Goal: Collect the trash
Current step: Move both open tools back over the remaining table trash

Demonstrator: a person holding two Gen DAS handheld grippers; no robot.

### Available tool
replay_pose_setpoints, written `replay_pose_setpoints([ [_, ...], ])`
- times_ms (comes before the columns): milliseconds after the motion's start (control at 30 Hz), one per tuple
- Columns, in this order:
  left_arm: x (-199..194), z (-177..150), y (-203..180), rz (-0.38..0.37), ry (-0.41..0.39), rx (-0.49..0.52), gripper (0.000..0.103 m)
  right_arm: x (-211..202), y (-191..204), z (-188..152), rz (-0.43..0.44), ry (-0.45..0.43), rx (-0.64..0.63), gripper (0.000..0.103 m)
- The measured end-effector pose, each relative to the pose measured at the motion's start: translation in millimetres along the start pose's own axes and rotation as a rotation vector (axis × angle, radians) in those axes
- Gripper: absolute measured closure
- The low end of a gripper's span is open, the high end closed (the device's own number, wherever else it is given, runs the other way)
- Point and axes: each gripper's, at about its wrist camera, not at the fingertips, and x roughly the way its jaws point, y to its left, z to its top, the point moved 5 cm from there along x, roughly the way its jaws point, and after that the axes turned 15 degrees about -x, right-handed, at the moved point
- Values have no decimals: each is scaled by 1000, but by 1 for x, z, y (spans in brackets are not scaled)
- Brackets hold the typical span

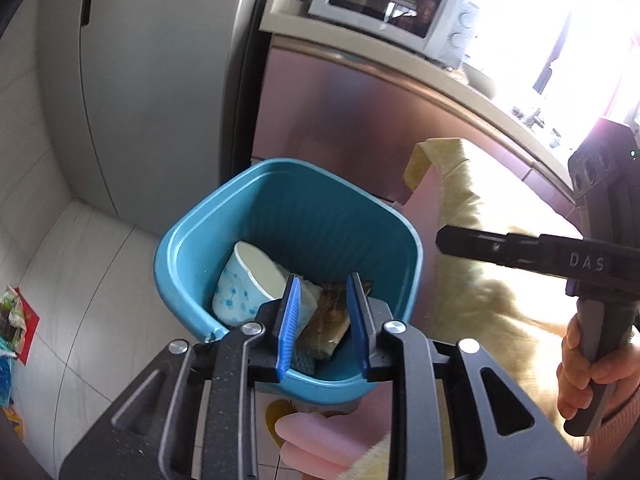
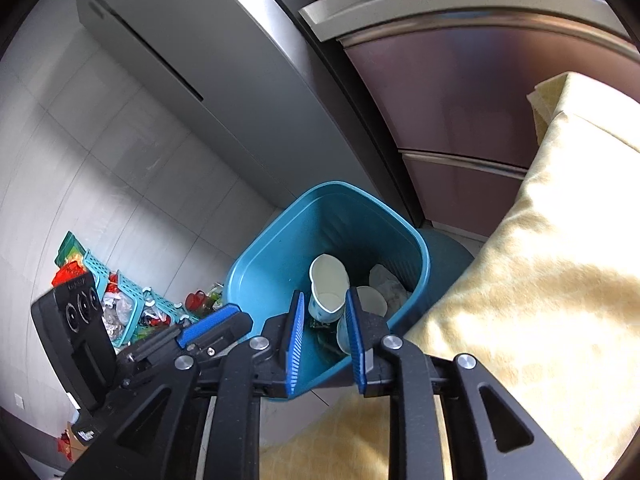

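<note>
Room: I see a kitchen with a grey refrigerator (image 1: pixel 132 80), a pale tiled floor (image 2: pixel 80 160) and pinkish cabinet fronts (image 2: pixel 452 92).
Surface: a yellow cloth (image 2: pixel 540 280) covers a table edge just beside the bin.
Bin: the blue trash bin (image 1: pixel 192 248) stands on the floor below both grippers; it holds paper cups (image 2: pixel 326 292), crumpled paper and a wrapper.
Left gripper (image 1: pixel 322 320): partly open above the bin, nothing held.
Right gripper (image 2: pixel 322 340): partly open above the bin, nothing held.
Left view only: a microwave (image 1: pixel 392 8) on the counter, and the hand (image 1: pixel 592 364) gripping the right handle.
Right view only: a litter-filled basket (image 2: pixel 128 308) on the floor.
</note>
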Motion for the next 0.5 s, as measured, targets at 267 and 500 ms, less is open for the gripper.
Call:
replay_pose_setpoints([
  [267,-24,-8,-49,-190,38,32,72,-67,-4,-17,-53,-97,-57,68],
  [500,-30,-32,-126,-288,59,182,69,-148,-30,-47,-165,-217,-32,64],
])
